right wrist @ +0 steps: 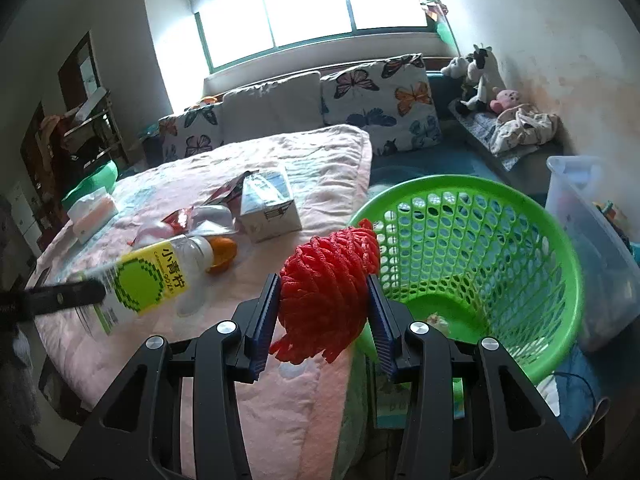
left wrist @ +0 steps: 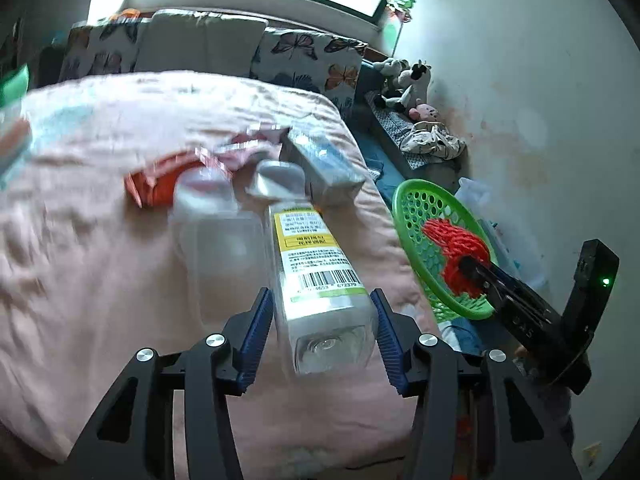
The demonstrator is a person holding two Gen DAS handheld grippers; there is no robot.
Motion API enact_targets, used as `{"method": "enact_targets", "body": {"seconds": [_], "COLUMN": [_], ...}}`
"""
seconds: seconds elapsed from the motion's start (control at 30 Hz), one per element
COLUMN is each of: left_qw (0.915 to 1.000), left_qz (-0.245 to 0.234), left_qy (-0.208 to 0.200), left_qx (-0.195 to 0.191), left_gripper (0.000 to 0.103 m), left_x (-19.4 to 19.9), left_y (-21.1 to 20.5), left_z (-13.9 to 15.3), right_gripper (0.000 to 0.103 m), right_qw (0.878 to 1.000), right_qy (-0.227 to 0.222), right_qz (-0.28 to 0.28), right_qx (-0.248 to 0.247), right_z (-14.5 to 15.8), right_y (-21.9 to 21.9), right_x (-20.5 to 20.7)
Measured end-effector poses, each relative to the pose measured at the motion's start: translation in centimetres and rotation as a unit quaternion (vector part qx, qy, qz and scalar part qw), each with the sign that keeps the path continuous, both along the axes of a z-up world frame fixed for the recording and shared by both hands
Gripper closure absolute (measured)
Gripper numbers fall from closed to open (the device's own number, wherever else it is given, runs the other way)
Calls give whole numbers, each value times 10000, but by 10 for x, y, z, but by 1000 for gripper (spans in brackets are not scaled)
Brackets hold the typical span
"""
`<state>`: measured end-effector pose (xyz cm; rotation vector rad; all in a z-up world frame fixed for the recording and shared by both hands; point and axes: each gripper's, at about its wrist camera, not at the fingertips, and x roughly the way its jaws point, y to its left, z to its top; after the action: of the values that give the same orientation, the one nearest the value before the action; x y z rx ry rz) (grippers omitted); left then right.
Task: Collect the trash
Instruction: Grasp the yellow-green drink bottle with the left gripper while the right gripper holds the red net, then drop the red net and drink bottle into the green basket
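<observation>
Pink quilted bedspread (right wrist: 304, 160) = work surface, trash scattered mid-bed.

Green perforated plastic basket (right wrist: 520, 248) off bed's right edge, tilted w/ mouth toward bed, prob. so trash drops straight in. Nearly empty; small scrap at bottom.

Clear plastic drink bottle w/ yellow-green label (left wrist: 316, 264): off quilt, tilted, base end clamped betw. left gripper (left wrist: 322, 332) pads.

White carton box (right wrist: 270, 208), orange peel (right wrist: 222, 252), red wrappers (right wrist: 180, 218) on quilt, not yet collected.

Right gripper (right wrist: 322, 312) clamped on red knitted yarn wrap (right wrist: 332, 276) at basket rim; padding prob. gives grip.

Right tool (right wrist: 323, 312): clamped on red foam net (right wrist: 328, 280) at green basket (right wrist: 520, 280) rim;
Left tool (right wrist: 60, 300): grips lime-labelled bottle (right wrist: 148, 280) above pink quilt (right wrist: 280, 380);
Carton (right wrist: 270, 208): on quilt
</observation>
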<state>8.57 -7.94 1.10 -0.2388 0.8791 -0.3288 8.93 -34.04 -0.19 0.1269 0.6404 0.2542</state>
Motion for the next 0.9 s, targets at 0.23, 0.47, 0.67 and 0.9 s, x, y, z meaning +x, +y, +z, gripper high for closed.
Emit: {"method": "enact_targets", "body": {"seconds": [0.23, 0.47, 0.67, 0.9], "left_qw": [9969, 9919, 9917, 9885], "left_qz": [-398, -836, -1022, -1329], "left_qy": [-245, -448, -390, -589], "left_qx": [635, 845, 674, 427], "left_gripper": [56, 58, 59, 59], "left_x": [27, 36, 43, 50], "left_y": [-4, -4, 2, -14], "left_z": [23, 58, 75, 102], "right_gripper": [59, 59, 59, 57], "right_qw": [9996, 9986, 9960, 9924], "right_qy": [-26, 56, 261, 538], "right_qz": [-251, -513, -848, -1096], "right_qx": [90, 68, 42, -168], "right_z": [5, 5, -6, -24], "right_y": [-14, -31, -50, -67], "right_x": [4, 15, 26, 42]}}
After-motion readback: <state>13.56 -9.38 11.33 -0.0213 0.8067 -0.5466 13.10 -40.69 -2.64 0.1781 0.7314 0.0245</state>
